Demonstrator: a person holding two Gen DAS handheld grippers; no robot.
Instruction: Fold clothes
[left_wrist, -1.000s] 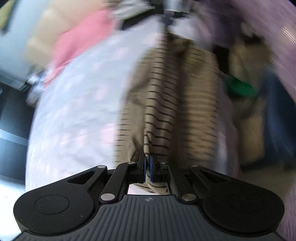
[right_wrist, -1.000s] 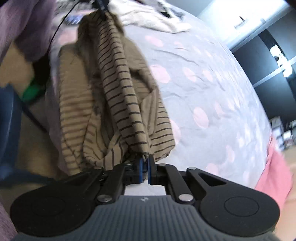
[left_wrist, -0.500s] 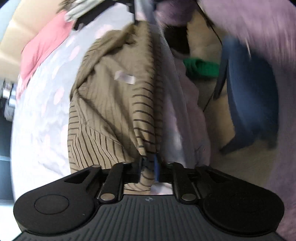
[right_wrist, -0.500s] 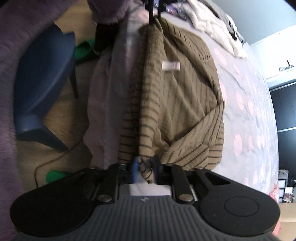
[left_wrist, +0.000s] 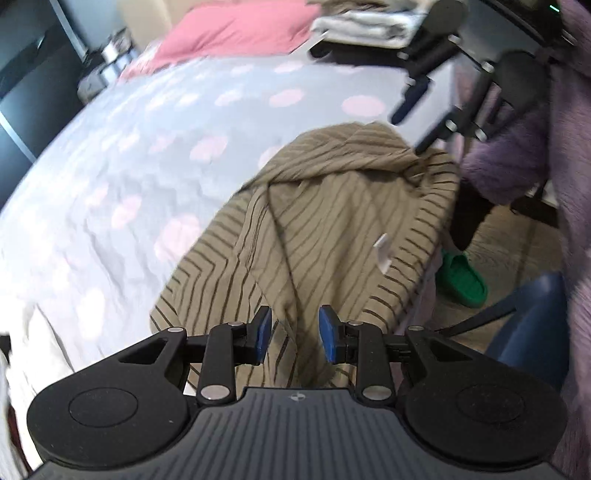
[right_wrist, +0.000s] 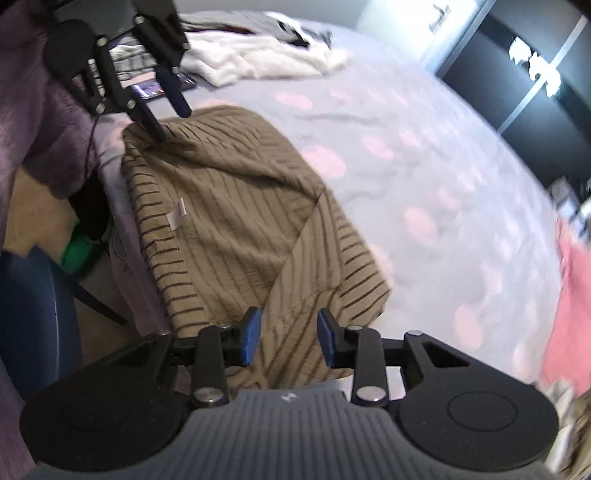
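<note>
Striped brown garment (left_wrist: 332, 236) lies folded at bed (left_wrist: 110, 177) edge. Left gripper (left_wrist: 295, 330), right gripper (right_wrist: 286, 334): jaws apart, empty. Left view only: green slipper (left_wrist: 461, 275). Right view only: white clothes pile (right_wrist: 258, 61).

- Left wrist view looks close along the bed (left_wrist: 110, 155) edge.
- Right wrist view faces back from the opposite end.
- Both share the striped shirt (left_wrist: 332, 221) (right_wrist: 229, 229).

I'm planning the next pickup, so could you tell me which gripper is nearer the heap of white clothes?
Left. The left gripper is at the shirt's far end, beside the white clothes; the right gripper is at the opposite end.
</note>
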